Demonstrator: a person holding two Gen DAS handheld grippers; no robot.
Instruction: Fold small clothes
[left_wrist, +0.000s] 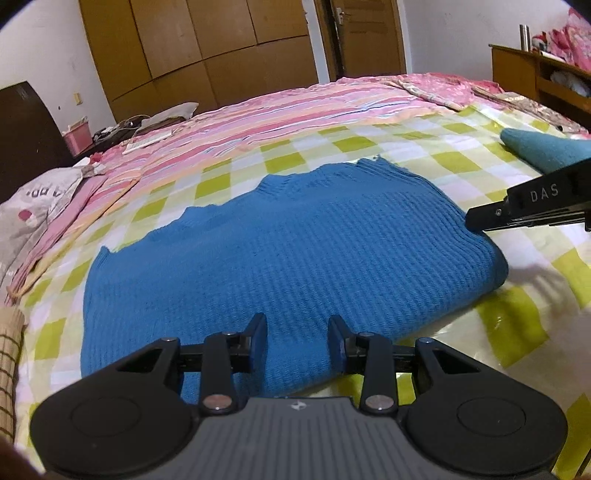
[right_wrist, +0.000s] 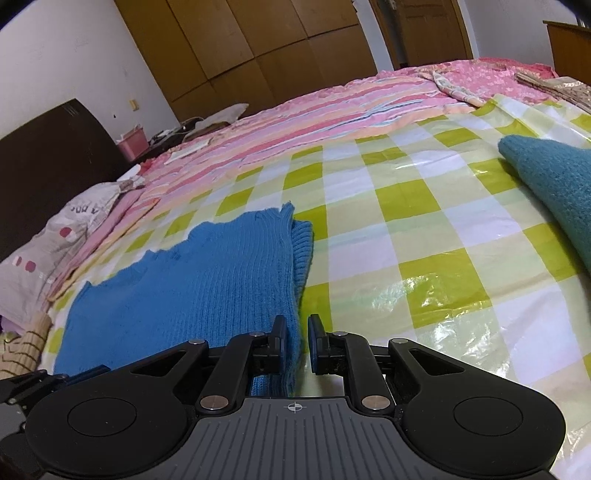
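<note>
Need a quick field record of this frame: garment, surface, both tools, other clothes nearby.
garment: blue knit sweater, folded, lying flat
surface: green-and-white checked sheet over a pink striped bedspread
left tool: open, over the sweater's near edge, gripping nothing
right tool: open, straddling the sweater's right folded edge
other clothes: teal knit piece to the right, apart from the sweater
background: wooden wardrobe, pillow
</note>
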